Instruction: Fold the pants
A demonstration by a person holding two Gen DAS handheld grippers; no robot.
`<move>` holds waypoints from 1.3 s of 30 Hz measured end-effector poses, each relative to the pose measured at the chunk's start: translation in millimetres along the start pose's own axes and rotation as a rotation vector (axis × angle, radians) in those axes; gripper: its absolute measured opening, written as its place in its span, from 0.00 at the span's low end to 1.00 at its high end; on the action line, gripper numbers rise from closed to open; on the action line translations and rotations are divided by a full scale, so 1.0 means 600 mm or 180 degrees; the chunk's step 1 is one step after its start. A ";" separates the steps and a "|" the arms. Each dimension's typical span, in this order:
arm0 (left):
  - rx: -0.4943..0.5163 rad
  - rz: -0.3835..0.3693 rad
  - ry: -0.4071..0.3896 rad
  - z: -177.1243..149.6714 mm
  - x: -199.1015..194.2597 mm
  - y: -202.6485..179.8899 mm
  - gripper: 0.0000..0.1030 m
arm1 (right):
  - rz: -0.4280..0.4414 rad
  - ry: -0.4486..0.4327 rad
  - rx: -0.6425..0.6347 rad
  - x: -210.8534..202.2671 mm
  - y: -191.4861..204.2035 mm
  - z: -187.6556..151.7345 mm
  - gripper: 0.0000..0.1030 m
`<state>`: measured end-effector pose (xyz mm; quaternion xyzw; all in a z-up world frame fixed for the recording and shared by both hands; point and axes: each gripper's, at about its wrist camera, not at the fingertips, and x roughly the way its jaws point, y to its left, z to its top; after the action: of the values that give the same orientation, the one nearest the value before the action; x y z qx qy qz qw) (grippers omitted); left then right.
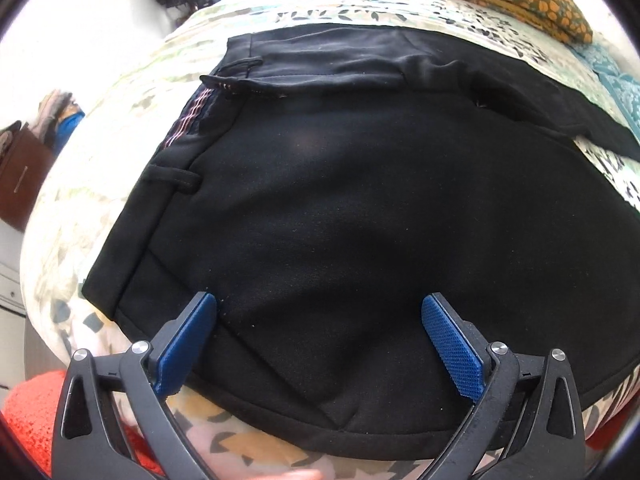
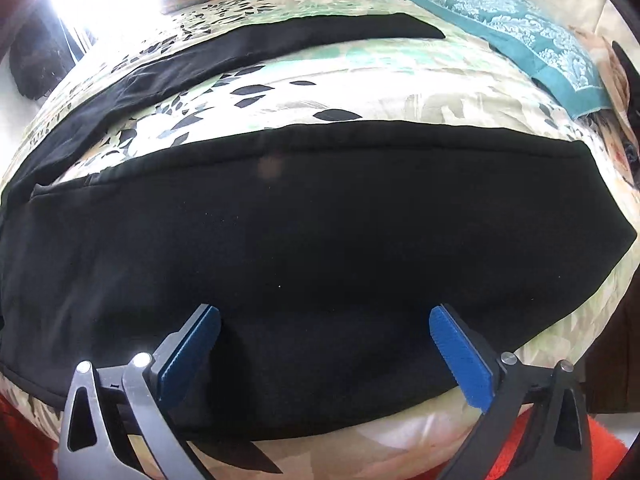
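Your black pants (image 1: 340,200) lie spread flat on the bed (image 1: 132,92), waistband end under the left gripper (image 1: 320,344), and the two legs splay apart in the right wrist view, one close under the right gripper (image 2: 325,354) and the other well beyond it with bare bedspread between them. Both grippers stand wide with nothing between the pads, poised above the near edge of the cloth.

The main risk is an uneven bite. The fabric is dark and lies in layers, so if you close near the hem you may catch only the top layer, and the lower one will drag and bunch as you lift. You could also pinch the patterned bedspread along with the pants, since the edge sits right on it.

If your two hands rise or travel at different rates, the near leg will twist and land crooked over the far one. The soft bed gives way too, so pressing down may crease the cloth.
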<state>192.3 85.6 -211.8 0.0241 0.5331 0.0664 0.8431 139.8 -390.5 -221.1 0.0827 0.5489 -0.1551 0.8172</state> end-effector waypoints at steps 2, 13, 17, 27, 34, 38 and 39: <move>-0.0030 -0.0013 -0.0073 -0.009 -0.004 -0.001 1.00 | -0.0023 -0.0072 0.0074 0.003 -0.004 -0.014 1.00; -0.0014 -0.0006 -0.0165 -0.008 0.000 0.003 1.00 | 0.0190 -0.0153 0.0091 -0.005 -0.022 -0.021 1.00; 0.0006 -0.0015 -0.0078 0.000 0.001 0.004 1.00 | 0.0169 -0.0153 0.0443 -0.014 -0.082 -0.009 1.00; 0.0037 -0.0014 0.0003 0.007 0.004 0.005 1.00 | 0.0308 0.0051 0.1465 0.034 -0.449 0.078 0.88; -0.0007 0.0006 0.0105 0.028 -0.014 0.003 0.99 | 0.0275 -0.0499 0.1124 -0.089 -0.460 0.106 0.88; -0.0096 -0.0363 -0.0267 0.080 -0.077 -0.006 0.99 | 0.0524 -0.0589 0.0797 -0.139 -0.366 0.124 0.89; -0.0102 -0.0435 -0.0348 0.095 -0.092 -0.012 0.99 | 0.0556 -0.0583 0.0693 -0.146 -0.331 0.132 0.91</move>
<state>221.2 72.8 -138.7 -0.0223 0.4856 0.0158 0.8737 109.8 -586.7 -103.2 0.2037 0.4428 -0.1489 0.8604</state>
